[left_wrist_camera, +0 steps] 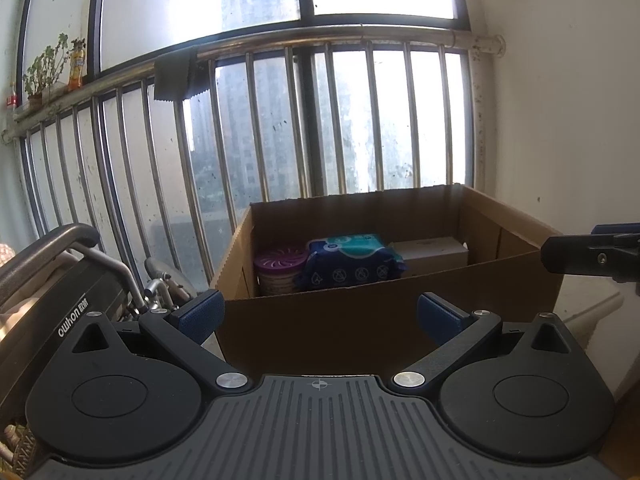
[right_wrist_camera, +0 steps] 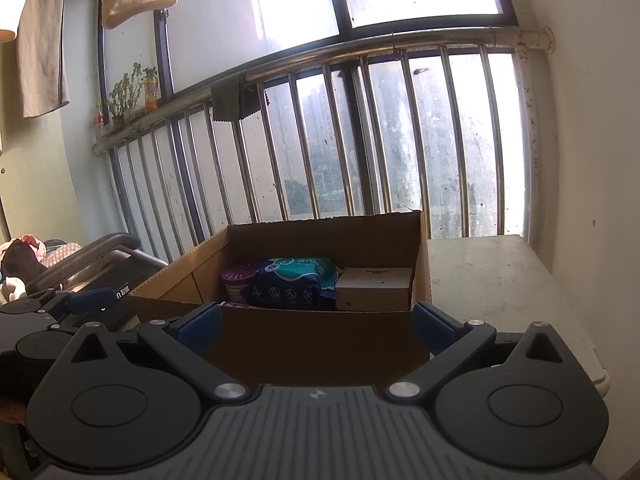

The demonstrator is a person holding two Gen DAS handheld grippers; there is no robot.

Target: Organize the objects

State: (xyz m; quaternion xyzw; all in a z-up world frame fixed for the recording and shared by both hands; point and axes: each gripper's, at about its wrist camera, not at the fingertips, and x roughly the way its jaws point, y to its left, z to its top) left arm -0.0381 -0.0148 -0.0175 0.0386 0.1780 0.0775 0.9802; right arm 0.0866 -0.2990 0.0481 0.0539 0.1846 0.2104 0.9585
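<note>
Daylight floods through a tall window behind a steel railing [left_wrist_camera: 280, 40], where a dark cloth [left_wrist_camera: 176, 76] hangs over the top bar and a potted plant [left_wrist_camera: 40, 72] and an orange bottle [left_wrist_camera: 77, 65] stand on the ledge to the left. Below the railing sits an open cardboard box [left_wrist_camera: 512, 236]. Inside it, in a row against the far wall, are a purple-lidded tub [left_wrist_camera: 278, 268] at the left, a blue and teal soft pack [left_wrist_camera: 352, 260] leaning in the middle, touching the tub, and a small tan carton [left_wrist_camera: 432, 254] at the right. To the right of the box, the right wrist view shows a pale bench [right_wrist_camera: 492, 280] just beside its wall. The left claw [left_wrist_camera: 320, 316] hangs in front of the box's near wall, jaws spread wide and empty. The right claw [right_wrist_camera: 316, 324] is likewise wide open, holding nothing, facing the same near wall. A folded wheelchair [left_wrist_camera: 72, 280] stands to the left of the box.
</note>
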